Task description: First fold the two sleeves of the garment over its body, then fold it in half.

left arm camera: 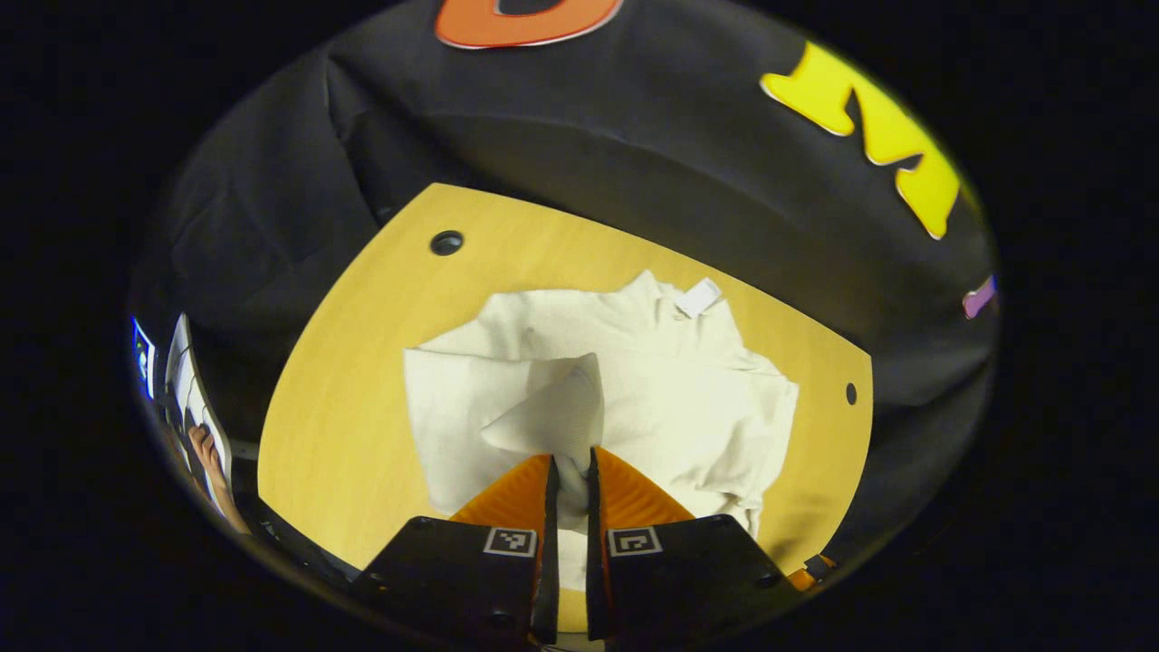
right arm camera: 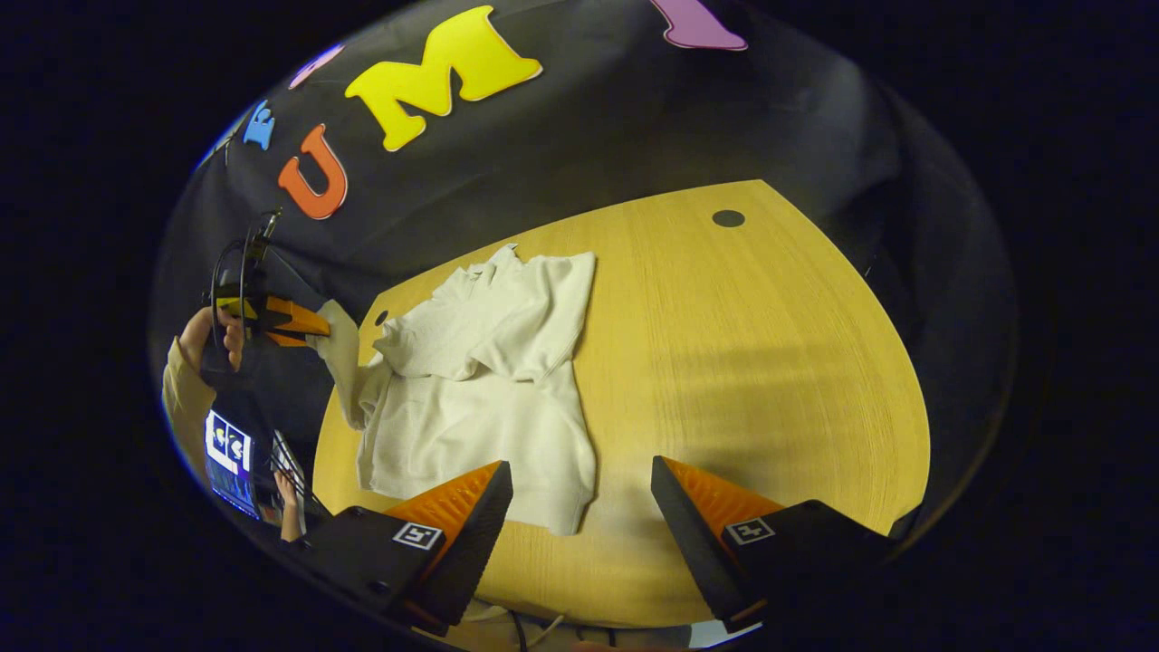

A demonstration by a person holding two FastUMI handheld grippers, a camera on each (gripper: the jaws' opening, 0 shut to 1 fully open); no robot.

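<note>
The left gripper view looks down along its own tongs, close above the white garment, facing the booth wall. The right gripper view sits farther back over the worktop, facing leftward. Both views share the garment, worktop and wall.

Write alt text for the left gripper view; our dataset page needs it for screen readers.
The left claw is shut on a fold of the white garment, lifting it above the rest, which lies rumpled on a wooden table before a black cloth wall.
</note>
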